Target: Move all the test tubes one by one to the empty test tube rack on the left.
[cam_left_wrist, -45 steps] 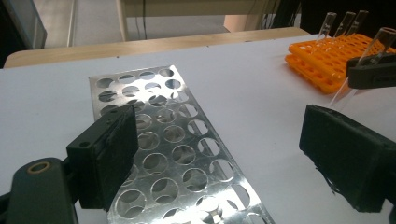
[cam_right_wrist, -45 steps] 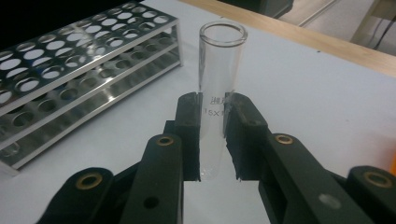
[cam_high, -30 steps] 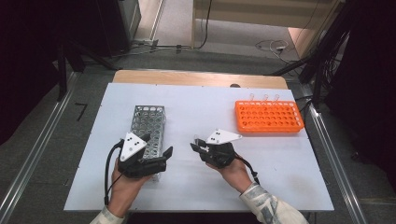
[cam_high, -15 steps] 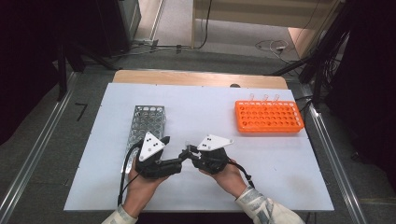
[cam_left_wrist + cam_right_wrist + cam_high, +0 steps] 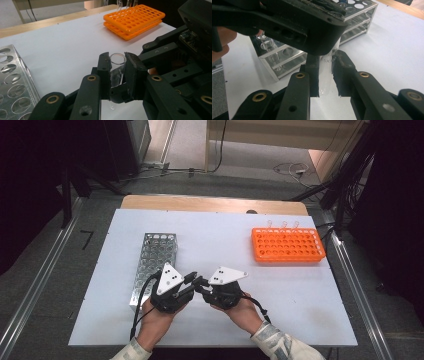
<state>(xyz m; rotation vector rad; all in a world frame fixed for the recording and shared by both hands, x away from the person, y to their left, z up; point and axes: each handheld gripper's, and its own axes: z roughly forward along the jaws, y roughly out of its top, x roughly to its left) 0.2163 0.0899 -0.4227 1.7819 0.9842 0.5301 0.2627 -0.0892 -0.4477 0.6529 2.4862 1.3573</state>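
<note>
Left gripper (image 5: pixel 192 281): jaws just closed onto clear glass tube (image 5: pixel 117 68), pads pressing either side below its open rim.
Right gripper (image 5: pixel 200 286): clamped on the same tube lower down, faint printed lettering visible between its pads in the right gripper view.
Tube location: held off the tabletop between the two grippers, near the front edge, just right of the metal rack's near end.
Progress, as judged: handover midway; both grippers gripping, right not yet released, tube not yet seated in any rack.
Remaining, as judged: release by one gripper, carry, lowering into a hole.
Tube: thin transparent glass, round open mouth, smooth and slippery-looking.
Jaws: matte black plastic, brass-coloured pivot pins, worn dark pads.
Metal rack (image 5: pixel 152 262): shiny perforated sheet, round holes in tiers, long box shape; a few clear tubes standing in its near end in the right gripper view.
Table (image 5: pixel 300 290): flat matte white sheet, wooden strip along the far edge.
Orange rack (image 5: pixel 287 245): glossy plastic, rectangular, grid of round holes, far right; a few clear tubes upright along its back row.
</note>
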